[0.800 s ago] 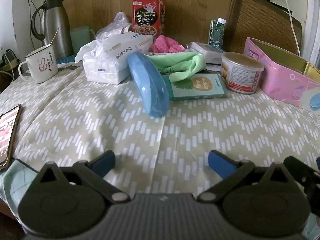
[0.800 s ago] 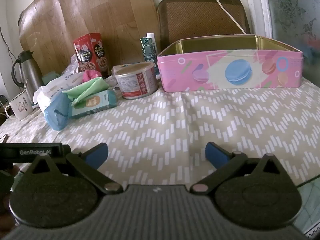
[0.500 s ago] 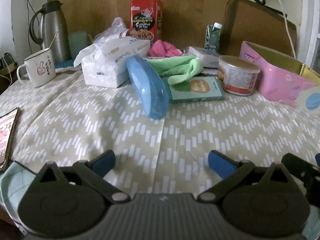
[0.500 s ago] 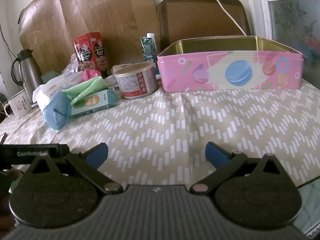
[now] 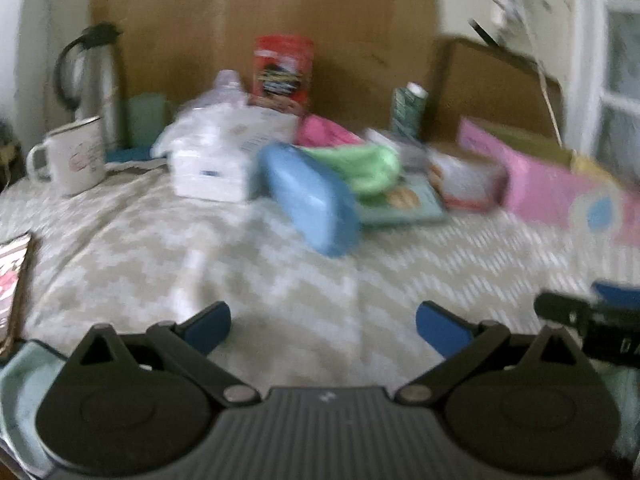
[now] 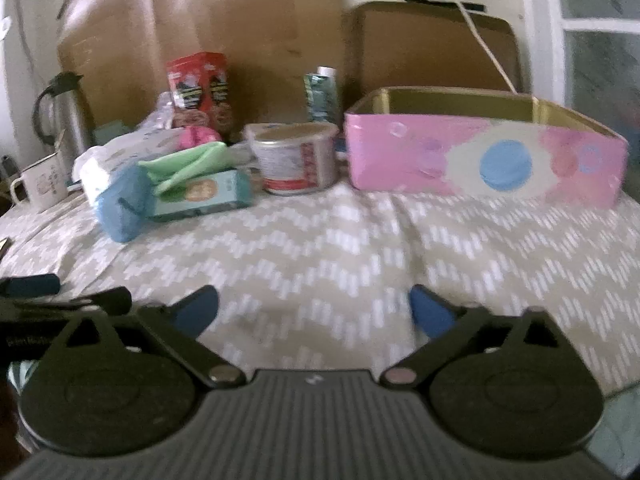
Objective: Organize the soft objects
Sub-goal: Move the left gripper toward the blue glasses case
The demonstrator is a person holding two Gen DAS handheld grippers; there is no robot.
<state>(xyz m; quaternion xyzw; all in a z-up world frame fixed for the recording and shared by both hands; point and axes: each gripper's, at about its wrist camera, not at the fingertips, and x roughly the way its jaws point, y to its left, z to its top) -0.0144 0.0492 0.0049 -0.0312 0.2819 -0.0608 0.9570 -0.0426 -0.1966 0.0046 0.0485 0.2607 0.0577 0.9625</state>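
We hold both grippers low over the near edge of the chevron tablecloth (image 6: 320,248), each with its blue pads spread wide and nothing between them: the left gripper (image 5: 322,326) faces the clutter, the right gripper (image 6: 314,312) faces the pink macaron tin (image 6: 480,160).

The soft things sit in the far-left pile. The green cloth (image 5: 356,164) lies draped over a teal wipes pack (image 5: 404,204), just beside the blue case (image 5: 310,196), and the pink cloth (image 5: 320,130) is bunched behind it, next to the white tissue pack (image 5: 216,160).

We judge both cloths light and limp; they will sag and trail, so a pinch on a thick fold or the bunched middle should carry more of the fabric than a grab at a thin edge. The green one may drag the wipes pack along. The open tin at the right looks like the likely place for them.
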